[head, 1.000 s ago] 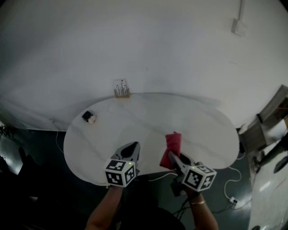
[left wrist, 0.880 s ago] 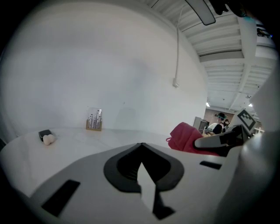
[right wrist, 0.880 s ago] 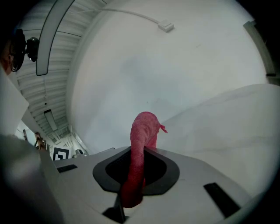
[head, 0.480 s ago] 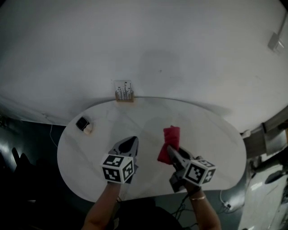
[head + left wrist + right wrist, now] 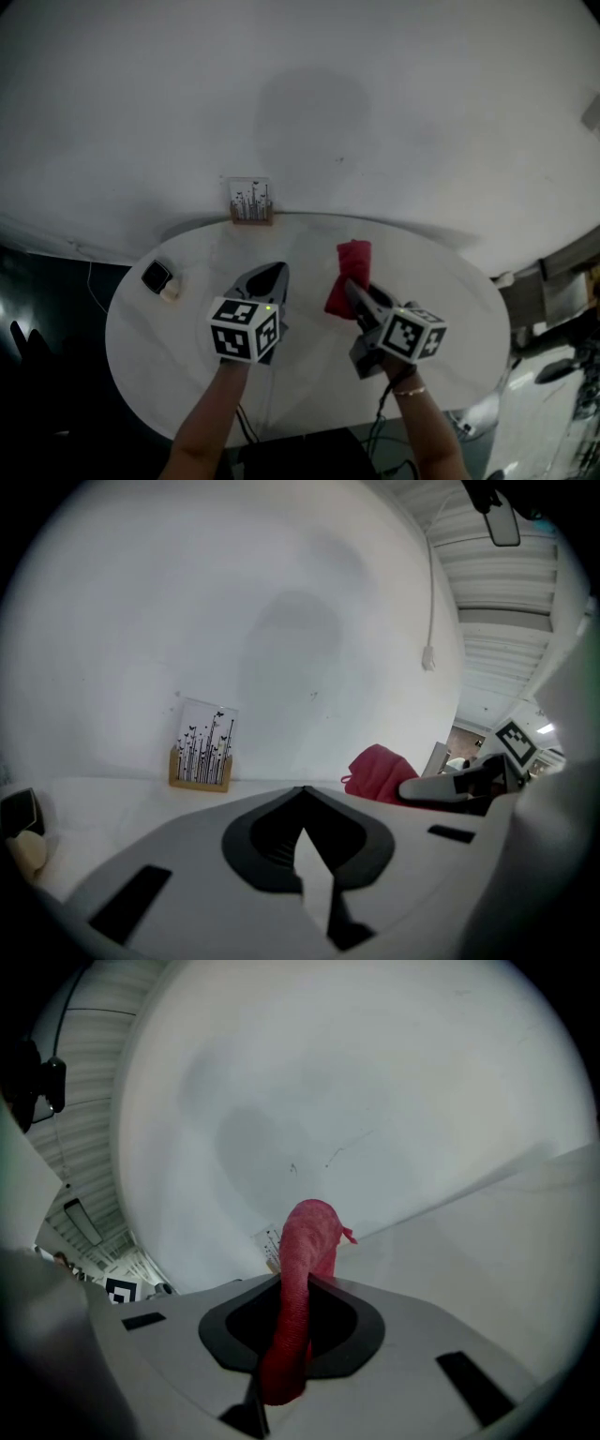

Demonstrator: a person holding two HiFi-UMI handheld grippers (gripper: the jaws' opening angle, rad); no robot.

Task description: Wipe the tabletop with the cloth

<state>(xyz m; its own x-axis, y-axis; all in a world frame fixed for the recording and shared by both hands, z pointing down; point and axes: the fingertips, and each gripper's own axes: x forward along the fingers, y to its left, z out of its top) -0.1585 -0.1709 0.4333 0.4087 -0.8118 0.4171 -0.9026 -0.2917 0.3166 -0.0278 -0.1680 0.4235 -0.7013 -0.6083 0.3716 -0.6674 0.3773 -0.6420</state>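
A red cloth (image 5: 348,277) is pinched between the jaws of my right gripper (image 5: 353,291) and sticks out forward over the white oval tabletop (image 5: 441,309). In the right gripper view the red cloth (image 5: 298,1288) rises from between the shut jaws. My left gripper (image 5: 275,274) hovers over the tabletop's middle left, jaws together with nothing between them. From the left gripper view the red cloth (image 5: 382,772) and the right gripper (image 5: 450,787) show to the right.
A small card holder with a black-and-white print (image 5: 249,202) stands at the table's far edge against the white wall; it also shows in the left gripper view (image 5: 202,748). A small black and cream object (image 5: 159,279) lies near the table's left edge. Cables hang below the table's front.
Both grippers have moved forward over the table toward the wall, the right one carrying the red cloth. The head camera has shifted, so the table sits lower and wider in view.
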